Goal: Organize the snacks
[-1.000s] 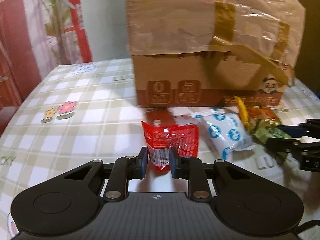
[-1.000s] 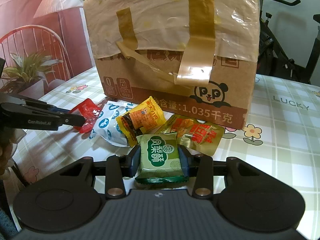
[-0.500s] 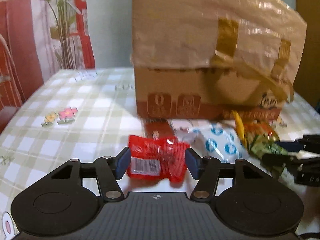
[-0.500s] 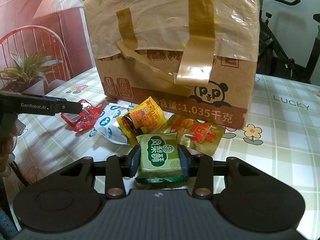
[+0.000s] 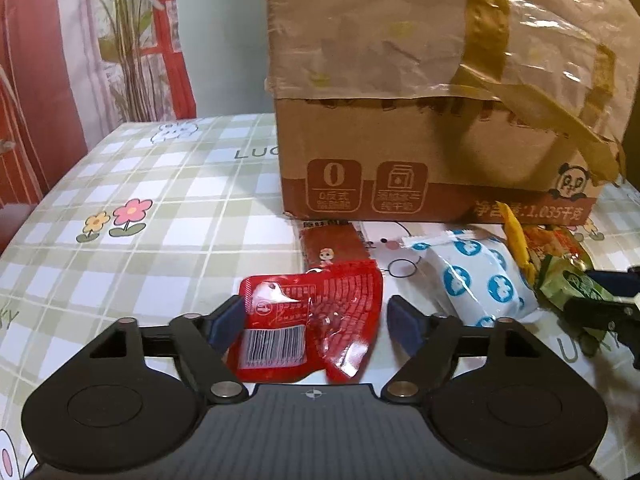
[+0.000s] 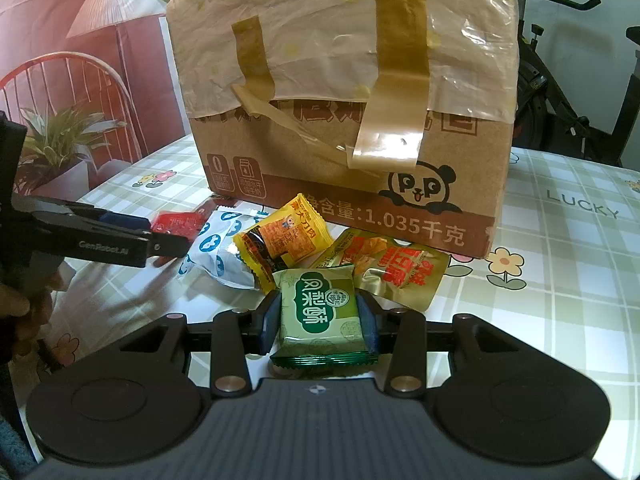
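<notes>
Released, red packet [image 5: 310, 322] lies between opening left tongs [image 5: 316, 318].

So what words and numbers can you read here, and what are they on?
"LUCKY": green checked tablecloth.
"1.035" among Chinese characters, "PP" on the panda face: brown cardboard box.
"0" in a label square: same box.
"GenRobot.AI": black left gripper.
Large Chinese characters: green snack packet.
Red packet's barcode digits: too small.
</notes>
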